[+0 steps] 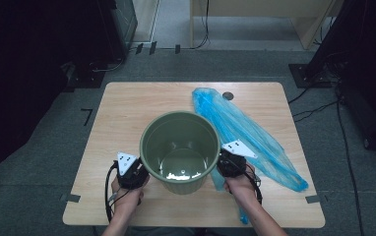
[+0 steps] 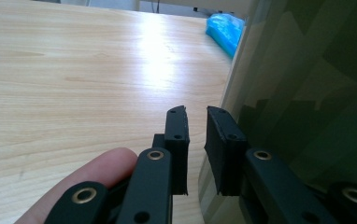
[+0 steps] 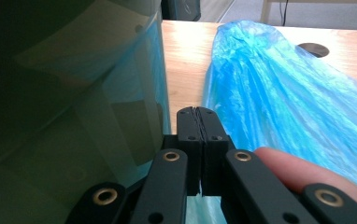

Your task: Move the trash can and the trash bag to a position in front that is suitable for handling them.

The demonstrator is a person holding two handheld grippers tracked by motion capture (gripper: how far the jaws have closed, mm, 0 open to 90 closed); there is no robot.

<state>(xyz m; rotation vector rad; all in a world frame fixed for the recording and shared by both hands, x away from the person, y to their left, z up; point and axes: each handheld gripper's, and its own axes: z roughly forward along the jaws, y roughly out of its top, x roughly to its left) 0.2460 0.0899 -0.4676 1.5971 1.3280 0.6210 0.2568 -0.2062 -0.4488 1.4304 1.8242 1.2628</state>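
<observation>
Bag's [image 1: 255, 137] near end behind bin [image 1: 180, 147]

The bin [image 1: 180, 150] fills the table's [image 1: 122, 105] middle; the bag [image 1: 247, 130] crowds its right; the left side lies open.

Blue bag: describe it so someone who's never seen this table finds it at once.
Start at the wooden table, then find the green bin standing in its middle. The blue bag lies flat just right of the bin, running from the table's far edge towards the near right corner. It is the one crinkled, see-through blue plastic thing there; the bin is rigid and green.
</observation>
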